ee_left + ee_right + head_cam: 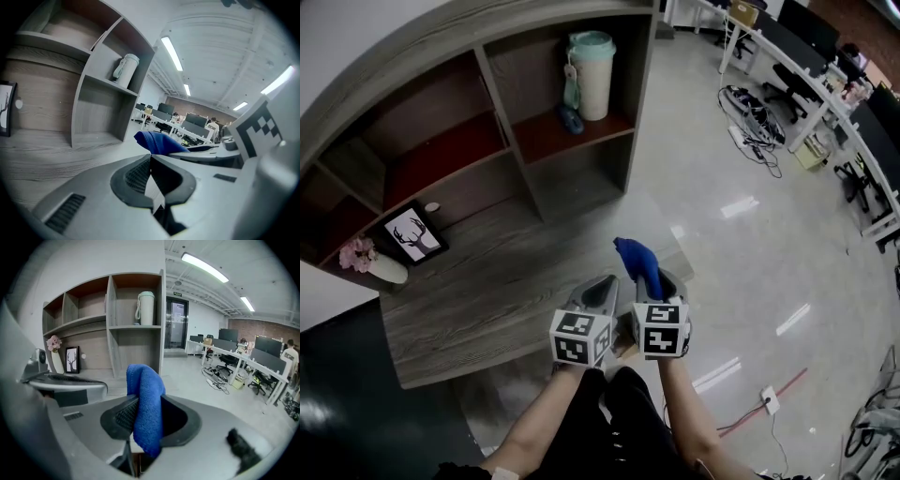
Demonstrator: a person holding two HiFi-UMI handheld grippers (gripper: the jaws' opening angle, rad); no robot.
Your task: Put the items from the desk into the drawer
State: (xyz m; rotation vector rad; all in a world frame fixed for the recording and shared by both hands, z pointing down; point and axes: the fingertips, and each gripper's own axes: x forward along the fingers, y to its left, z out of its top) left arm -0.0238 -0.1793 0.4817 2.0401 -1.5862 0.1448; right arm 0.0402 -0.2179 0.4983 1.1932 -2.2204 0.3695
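Grey wooden desk (478, 300) under open shelves. Near its front edge, the right gripper (651, 281) pinches a blue towel (637, 258) between its fingers, off the desk. The left gripper (602, 289) has its fingers closed together, empty.

Pale tumbler (592, 75) upright in upper shelf compartment (609, 127); cable tangle (755, 117) on floor (722, 244) beside white workstations (806, 70).

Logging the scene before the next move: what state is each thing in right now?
left gripper: shut, empty
right gripper: shut on the blue terry cloth
blue terry cloth: folded, clamped between the jaws
pale green lidded tumbler: upright on shelf, lid on
black-framed deer picture: standing
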